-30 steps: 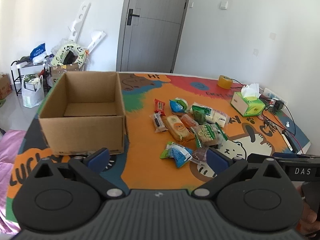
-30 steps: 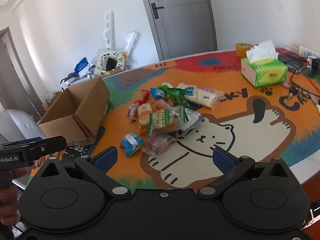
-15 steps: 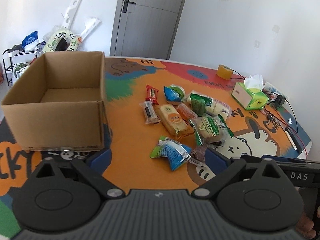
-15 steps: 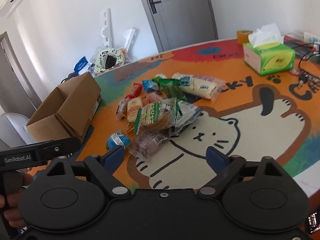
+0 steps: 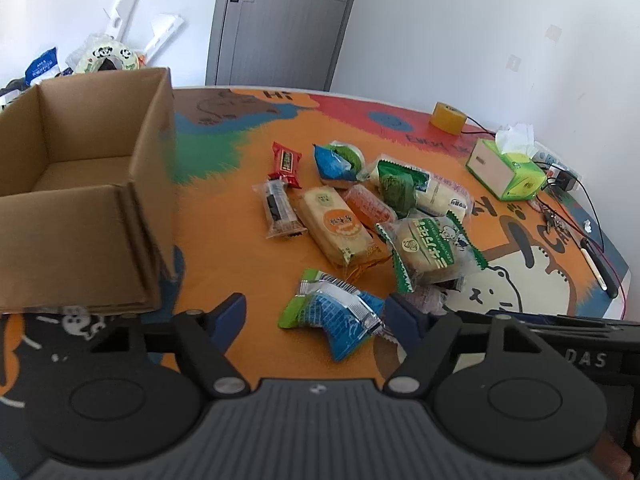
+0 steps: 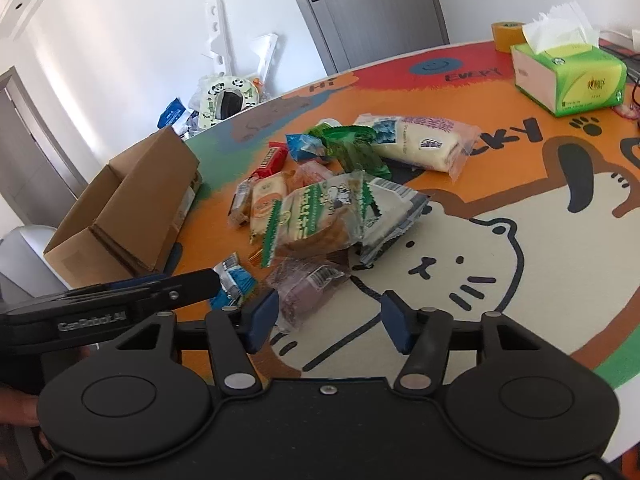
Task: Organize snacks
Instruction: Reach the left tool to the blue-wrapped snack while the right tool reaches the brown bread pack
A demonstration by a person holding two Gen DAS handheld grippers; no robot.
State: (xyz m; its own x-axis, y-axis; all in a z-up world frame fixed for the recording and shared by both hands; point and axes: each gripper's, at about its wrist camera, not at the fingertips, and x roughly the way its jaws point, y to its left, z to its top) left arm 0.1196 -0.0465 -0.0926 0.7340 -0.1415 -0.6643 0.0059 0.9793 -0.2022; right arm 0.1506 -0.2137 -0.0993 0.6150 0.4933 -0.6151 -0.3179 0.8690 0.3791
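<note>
Table [image 5: 224, 264]: big and bright, with a cartoon cat painted on it. Everything sits on it.
Box [image 5: 80, 216]: brown cardboard, top open, on the left side of the table. Nothing shows inside it. It stands apart from the snacks.
Snacks [image 5: 360, 216]: a loose pile in the middle of the table, to the right of the box, many packs touching or lying on each other.
Tissue box [image 5: 506, 172]: green, far right of the table, with a white tissue sticking up.
White bread pack [image 6: 416, 142]: long, at the far end of the pile.
Green cake pack [image 5: 430, 246]: lies on top of other packs near the front of the pile.
Orange biscuit pack [image 5: 338, 226]: just left of the green cake pack.
Blue pack [image 5: 340, 314]: at the front, between the fingers of the left gripper [image 5: 316, 314], not pinched. The jaws have just been closing but are not tight on it.
Purple pack [image 6: 308, 286]: at the front, next to the blue pack, partly between the fingers of the right gripper [image 6: 330, 316]. Those jaws have just been closing too and do not squeeze it.
Tape roll [image 5: 447, 118]: yellow, at the far edge.
</note>
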